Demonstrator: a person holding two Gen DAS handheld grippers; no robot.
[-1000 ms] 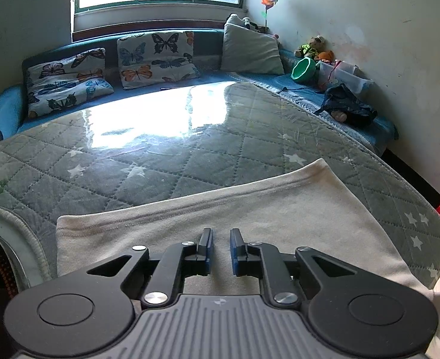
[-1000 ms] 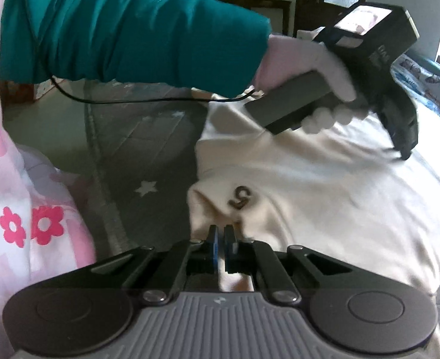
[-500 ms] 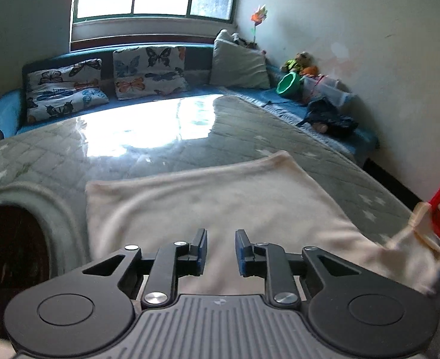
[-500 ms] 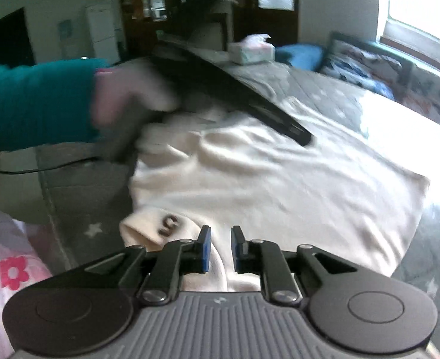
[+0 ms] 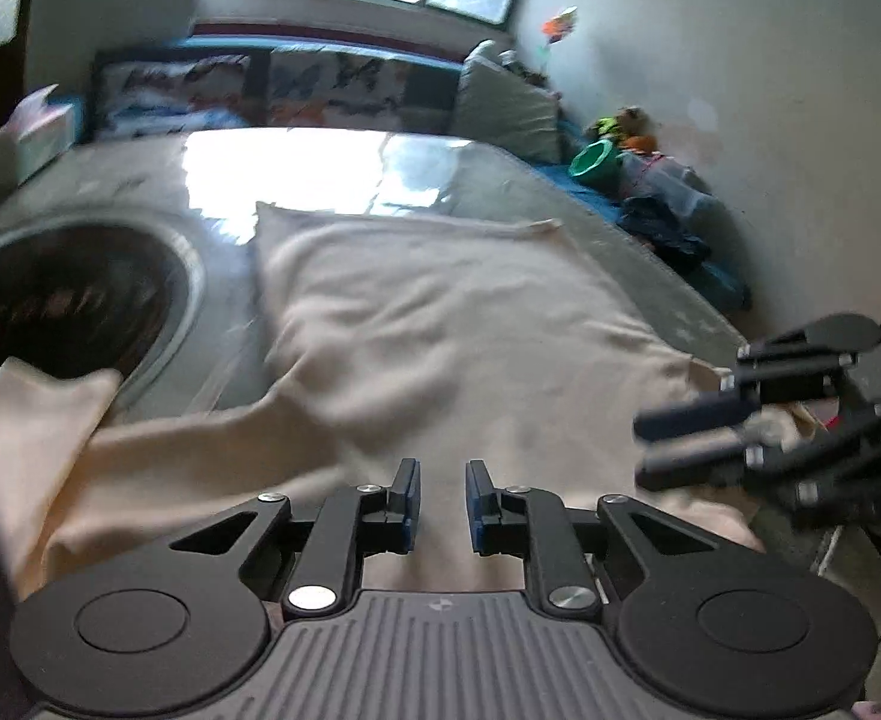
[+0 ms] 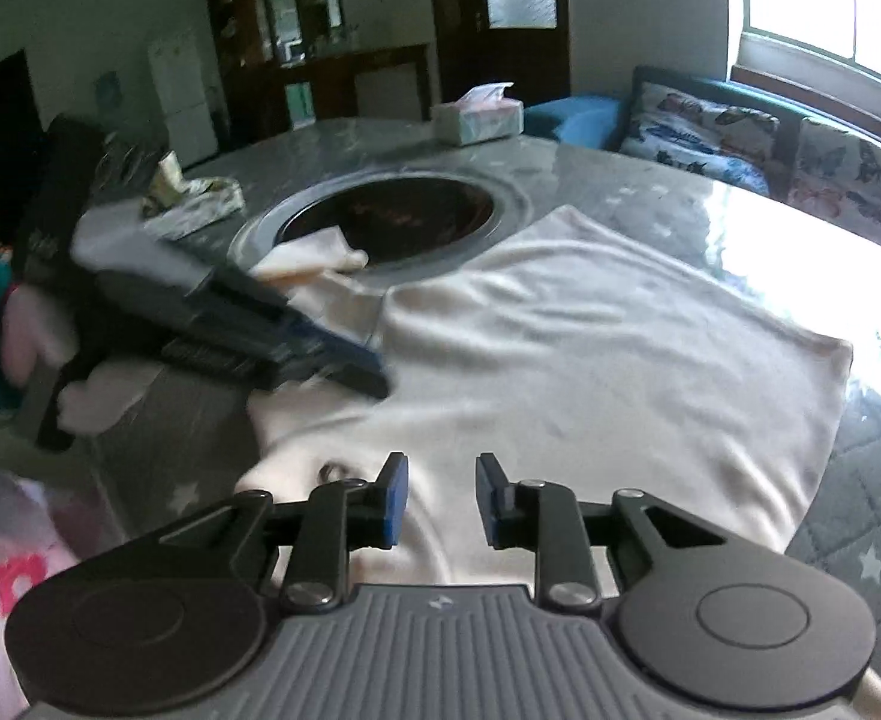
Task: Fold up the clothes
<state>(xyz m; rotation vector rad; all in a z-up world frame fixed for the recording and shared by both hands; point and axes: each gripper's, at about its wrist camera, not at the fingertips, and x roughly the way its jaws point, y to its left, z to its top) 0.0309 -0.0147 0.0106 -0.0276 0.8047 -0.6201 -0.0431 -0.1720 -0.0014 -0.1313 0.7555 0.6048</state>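
A cream shirt [image 6: 590, 360] lies spread over the quilted tabletop [image 6: 860, 516], filling the middle of both views. One sleeve [image 6: 314, 261] trails toward the round dark opening [image 6: 392, 219] at upper centre of the right wrist view.

The right claw [image 6: 437, 498] hovers low over the shirt's near edge at lower centre. Its jaws have just been opening, and now stand apart with cloth below them but nothing pinched. The left claw [image 5: 443, 504] also stands slightly open over the shirt, gripping nothing. It shows blurred at centre left of the right wrist view [image 6: 344, 360].

The step in hand looks like setting up a fresh grasp for a fold. To do it well, each claw should probably come down on an edge or corner, not the middle of the body, and catch only the layer meant to move. Both should lift evenly so the fold line stays straight. The loose sleeve likely wants laying across the body first, clear of the opening.
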